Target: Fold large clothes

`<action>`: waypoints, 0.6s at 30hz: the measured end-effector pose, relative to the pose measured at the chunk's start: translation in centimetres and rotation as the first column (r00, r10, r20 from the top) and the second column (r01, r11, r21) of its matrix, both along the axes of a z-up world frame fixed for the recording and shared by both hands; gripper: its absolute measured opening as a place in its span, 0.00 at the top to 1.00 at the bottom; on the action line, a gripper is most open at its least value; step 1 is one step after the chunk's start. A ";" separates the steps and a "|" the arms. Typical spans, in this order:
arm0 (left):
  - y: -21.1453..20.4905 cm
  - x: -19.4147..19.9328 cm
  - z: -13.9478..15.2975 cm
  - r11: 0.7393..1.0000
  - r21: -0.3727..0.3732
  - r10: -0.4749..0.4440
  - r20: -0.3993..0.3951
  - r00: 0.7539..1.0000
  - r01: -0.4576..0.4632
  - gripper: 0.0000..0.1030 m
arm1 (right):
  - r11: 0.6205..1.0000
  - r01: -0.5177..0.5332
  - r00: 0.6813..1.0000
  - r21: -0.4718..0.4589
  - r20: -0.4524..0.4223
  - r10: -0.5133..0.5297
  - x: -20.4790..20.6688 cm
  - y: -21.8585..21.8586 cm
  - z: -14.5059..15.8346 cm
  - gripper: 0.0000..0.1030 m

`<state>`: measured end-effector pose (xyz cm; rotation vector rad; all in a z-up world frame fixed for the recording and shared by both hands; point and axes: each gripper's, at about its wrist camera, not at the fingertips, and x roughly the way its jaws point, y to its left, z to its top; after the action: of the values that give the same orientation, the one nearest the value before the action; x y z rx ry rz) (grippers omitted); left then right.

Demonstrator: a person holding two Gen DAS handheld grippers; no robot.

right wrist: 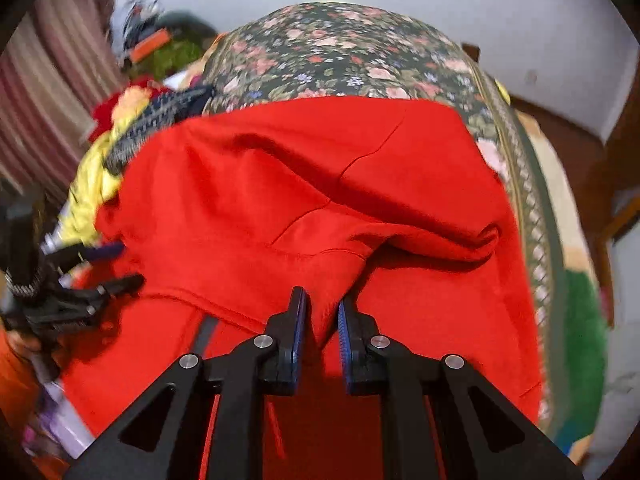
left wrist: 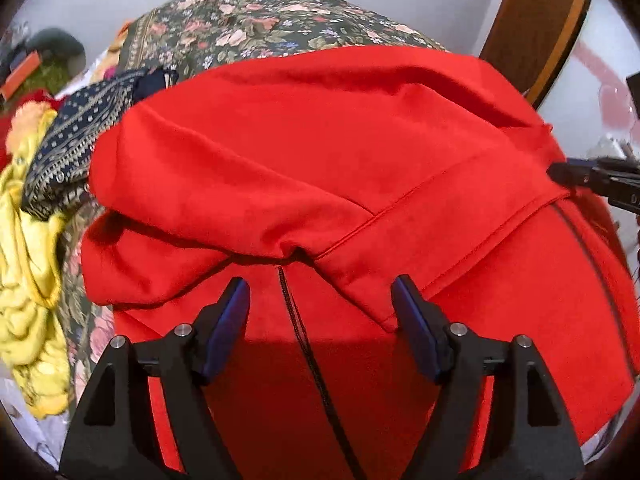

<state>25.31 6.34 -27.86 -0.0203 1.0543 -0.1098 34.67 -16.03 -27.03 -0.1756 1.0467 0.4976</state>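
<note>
While right hand-held gripper [right wrist: 322, 320] was pinched shut on a fold of the red garment [left wrist: 320, 140] spread on the floral bed [left wrist: 248, 24], left hand-held gripper [left wrist: 320, 300] hung wide open w/ nothing held; best grab matching hem, lift evenly.

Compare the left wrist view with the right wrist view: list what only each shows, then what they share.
Only the left wrist view: the open left hand-held gripper over a dark zipper line, and a wooden frame.
Only the right wrist view: the right hand-held gripper pinching a fold, and striped curtains.
Both: the red garment, floral bedspread and yellow cloth.
</note>
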 end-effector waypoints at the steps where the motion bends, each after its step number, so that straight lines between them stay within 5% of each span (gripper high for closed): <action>1: 0.1 0.0 -0.1 1.000 0.000 0.000 -0.001 1.000 0.000 0.28 | 1.000 -0.001 1.000 -0.010 0.004 0.001 -0.1 0.0 0.0 0.89; 6: 0.4 -0.3 -0.1 1.000 -0.007 0.001 0.001 1.000 -0.001 0.27 | 0.999 0.045 0.999 -0.025 0.002 -0.045 0.0 -1.1 0.0 0.81; 7: 0.4 -0.4 -0.1 1.000 -0.001 -0.001 0.004 1.000 0.001 0.27 | 0.995 0.083 0.996 -0.063 0.026 -0.081 -0.1 -1.6 0.0 0.50; 9: 0.2 -0.6 -0.1 1.000 0.008 -0.004 0.007 1.000 0.003 0.27 | 0.971 0.179 0.980 -0.161 0.116 -0.162 -0.3 -2.8 0.0 0.03; 11: 0.1 -0.7 -0.1 1.000 0.010 -0.002 0.009 1.000 0.002 0.27 | 0.958 0.209 0.975 -0.198 0.121 -0.188 -0.6 -4.6 -0.4 0.03; 18: 0.5 -2.2 1.3 0.999 0.046 -0.008 0.032 0.999 0.006 0.28 | 0.955 0.294 0.956 -0.039 -0.013 -0.295 -2.3 -10.4 0.4 0.03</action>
<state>23.14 6.82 -26.57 0.0268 1.0243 -0.0917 32.37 -26.42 -26.59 -0.0451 1.0785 0.2104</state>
